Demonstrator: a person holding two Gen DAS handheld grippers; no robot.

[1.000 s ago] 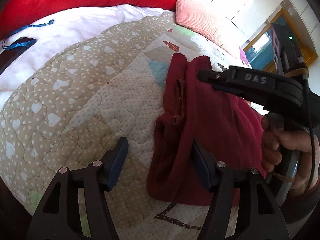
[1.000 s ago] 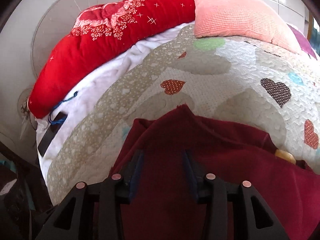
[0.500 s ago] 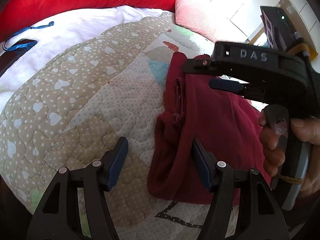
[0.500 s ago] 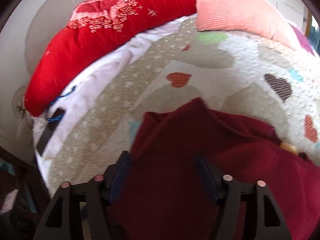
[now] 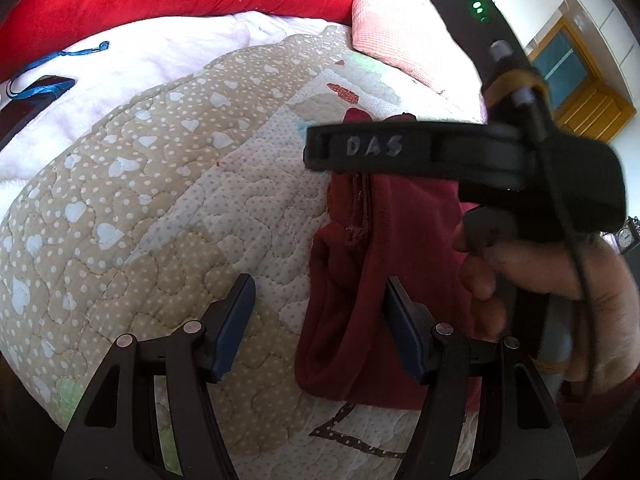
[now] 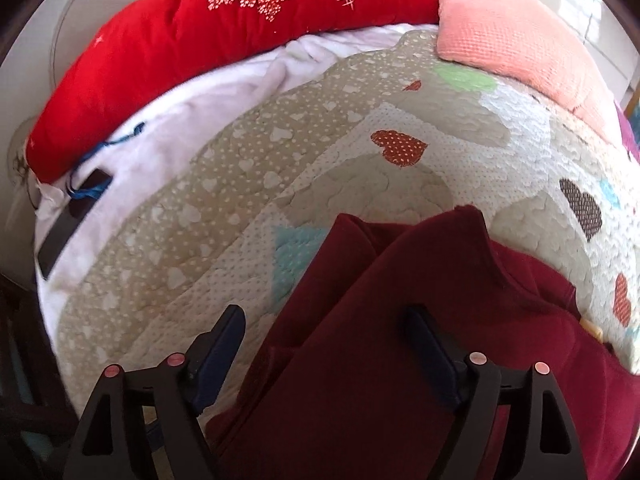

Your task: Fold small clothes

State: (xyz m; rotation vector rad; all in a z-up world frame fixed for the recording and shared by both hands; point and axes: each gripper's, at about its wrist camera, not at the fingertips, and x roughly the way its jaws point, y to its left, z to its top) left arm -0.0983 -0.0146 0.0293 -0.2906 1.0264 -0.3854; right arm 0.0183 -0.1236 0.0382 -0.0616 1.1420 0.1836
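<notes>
I see the maroon garment (image 5: pixel 360 280) lying folded on the heart-patterned quilt (image 5: pixel 160 200) of the bed. My left hand-held gripper (image 5: pixel 320 320) has its jaws apart, straddling the garment's left edge. My right hand-held gripper (image 6: pixel 324 344) is likewise spread wide above the cloth, gripping nothing. A red pillow (image 6: pixel 200 40) lies beyond.

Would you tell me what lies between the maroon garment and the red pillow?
In the right wrist view, heart-patterned quilt, then white blanket, lie between the maroon garment and red pillow.
</notes>
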